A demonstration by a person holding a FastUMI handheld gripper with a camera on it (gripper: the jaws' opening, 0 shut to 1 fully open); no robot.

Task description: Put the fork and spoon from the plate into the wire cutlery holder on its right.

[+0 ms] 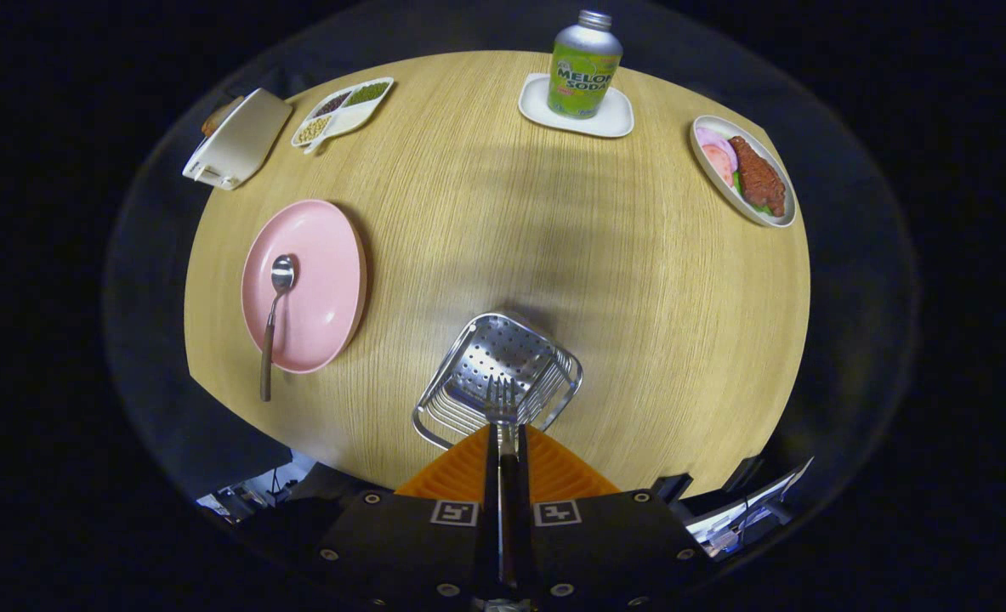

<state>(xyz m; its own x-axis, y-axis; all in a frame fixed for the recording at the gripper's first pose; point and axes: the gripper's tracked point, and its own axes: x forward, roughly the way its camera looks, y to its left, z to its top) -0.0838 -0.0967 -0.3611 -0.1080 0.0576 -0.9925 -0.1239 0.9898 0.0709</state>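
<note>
Jaws clamp fork (pixel 501 399) above wire holder (pixel 496 378); wooden table (pixel 554 255).

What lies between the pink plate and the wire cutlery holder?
Bare table in the gripper view. The spoon rests on the pink plate; the hand-held gripper holds the fork over the wire cutlery holder.

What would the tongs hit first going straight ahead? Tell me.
The tongs, shut on the fork, point at the wire cutlery holder. Going straight on, the fork's tines would probably enter its open top and meet the perforated bottom first; depth is hard to judge.
</note>
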